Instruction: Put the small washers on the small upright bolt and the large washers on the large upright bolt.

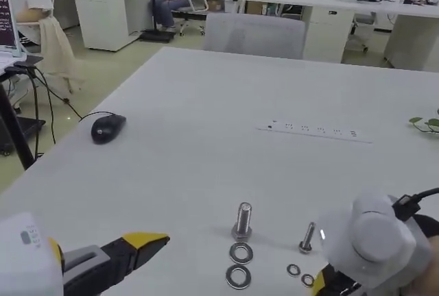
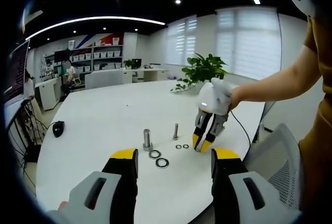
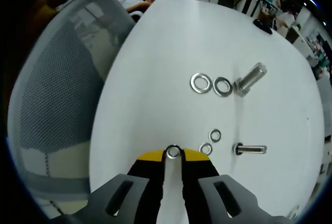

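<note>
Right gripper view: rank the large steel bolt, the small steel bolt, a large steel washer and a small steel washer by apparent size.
1. large steel bolt
2. small steel bolt and large steel washer: too close to rank, since the bolt is longer and the washer is wider
3. small steel washer

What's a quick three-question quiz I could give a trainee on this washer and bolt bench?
1. True or false: a washer is already on the large bolt.
2. How many large washers lie on the table?
3. What sits between the fingers of the right gripper?
A. a small washer
B. the small bolt
C. a large washer

Key: 1 false; 2 two; 3 A.
</note>
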A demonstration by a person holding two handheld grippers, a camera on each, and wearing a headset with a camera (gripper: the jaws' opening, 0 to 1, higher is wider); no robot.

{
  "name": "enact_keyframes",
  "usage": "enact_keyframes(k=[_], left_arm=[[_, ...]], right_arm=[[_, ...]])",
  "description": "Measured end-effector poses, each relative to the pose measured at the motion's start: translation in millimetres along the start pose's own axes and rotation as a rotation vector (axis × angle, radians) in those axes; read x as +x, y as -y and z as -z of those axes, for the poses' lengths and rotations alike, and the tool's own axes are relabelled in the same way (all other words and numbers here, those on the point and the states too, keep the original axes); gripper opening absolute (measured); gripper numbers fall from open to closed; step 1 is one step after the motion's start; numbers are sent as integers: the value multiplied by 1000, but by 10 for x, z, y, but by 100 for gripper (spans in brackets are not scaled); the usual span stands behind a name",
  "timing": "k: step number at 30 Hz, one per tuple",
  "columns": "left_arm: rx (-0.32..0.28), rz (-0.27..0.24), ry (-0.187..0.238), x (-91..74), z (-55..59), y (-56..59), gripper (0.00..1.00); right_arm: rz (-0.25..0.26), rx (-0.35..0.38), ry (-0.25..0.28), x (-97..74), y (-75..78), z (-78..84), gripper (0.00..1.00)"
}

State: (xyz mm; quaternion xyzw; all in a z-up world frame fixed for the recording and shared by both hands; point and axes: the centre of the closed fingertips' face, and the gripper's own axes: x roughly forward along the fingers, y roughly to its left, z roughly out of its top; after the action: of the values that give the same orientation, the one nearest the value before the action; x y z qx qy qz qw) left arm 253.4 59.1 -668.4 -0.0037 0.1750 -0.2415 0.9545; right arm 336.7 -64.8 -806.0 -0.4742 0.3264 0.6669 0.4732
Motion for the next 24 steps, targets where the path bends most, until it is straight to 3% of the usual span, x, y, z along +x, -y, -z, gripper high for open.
enact_keyframes(k=[11,24], left_arm=[[-5,8,0,25,11,31,56],[-11,12,-4,40,17,30,55]], right_arm=[[56,30,-8,-266,238,60,12],[140,38,23,-504,606,-51,12]])
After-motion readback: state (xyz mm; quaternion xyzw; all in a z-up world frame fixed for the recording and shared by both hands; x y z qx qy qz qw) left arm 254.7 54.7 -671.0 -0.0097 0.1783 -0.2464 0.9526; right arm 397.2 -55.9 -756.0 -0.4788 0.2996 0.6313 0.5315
